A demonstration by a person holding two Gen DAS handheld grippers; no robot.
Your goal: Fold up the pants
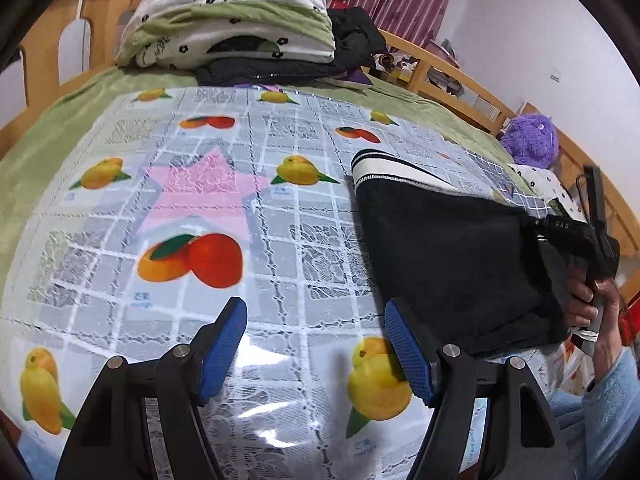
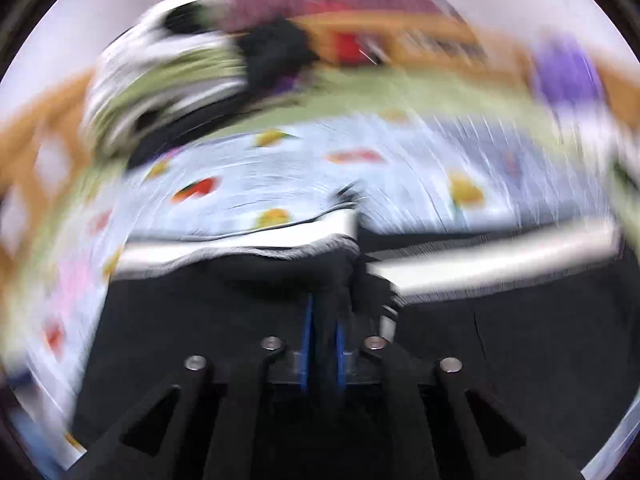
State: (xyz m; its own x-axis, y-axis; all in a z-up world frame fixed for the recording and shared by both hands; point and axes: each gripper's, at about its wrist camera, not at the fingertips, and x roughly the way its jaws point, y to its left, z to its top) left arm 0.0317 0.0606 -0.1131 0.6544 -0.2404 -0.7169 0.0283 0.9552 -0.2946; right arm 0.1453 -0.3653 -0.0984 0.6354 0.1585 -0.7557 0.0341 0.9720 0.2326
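Observation:
The black pants with a white striped waistband lie folded on the fruit-print cloth at the right. My left gripper is open and empty, its blue pads just left of the pants' near edge. The right gripper shows in the left wrist view, held in a hand at the pants' right side. In the blurred right wrist view my right gripper is shut on the black pants, with the white waistband just ahead.
A stack of folded quilts and dark clothes sits at the far end of the bed. A purple plush toy lies at the right by the wooden bed rail. A green blanket lies under the cloth.

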